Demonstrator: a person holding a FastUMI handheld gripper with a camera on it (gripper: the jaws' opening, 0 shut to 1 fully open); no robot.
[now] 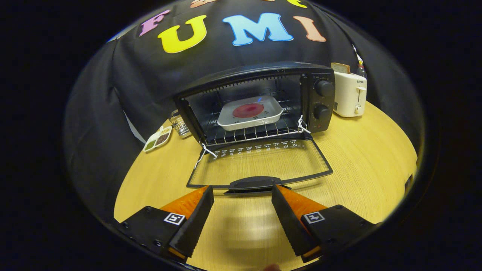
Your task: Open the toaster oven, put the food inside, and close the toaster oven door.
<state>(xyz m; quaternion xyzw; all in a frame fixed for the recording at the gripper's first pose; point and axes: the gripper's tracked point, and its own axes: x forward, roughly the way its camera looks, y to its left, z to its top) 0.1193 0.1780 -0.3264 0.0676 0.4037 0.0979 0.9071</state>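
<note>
Black toaster oven (263, 101) gapes, white food tray (250, 113) inside; fingers (196, 218) spread, empty

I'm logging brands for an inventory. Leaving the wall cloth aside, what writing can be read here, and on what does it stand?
"SUPOR": on the white pop-up toaster.
Too small to read: white print on the black toaster oven's open glass door; marks around its knobs.
Gripper: fingers open, just short of the door handle.
</note>
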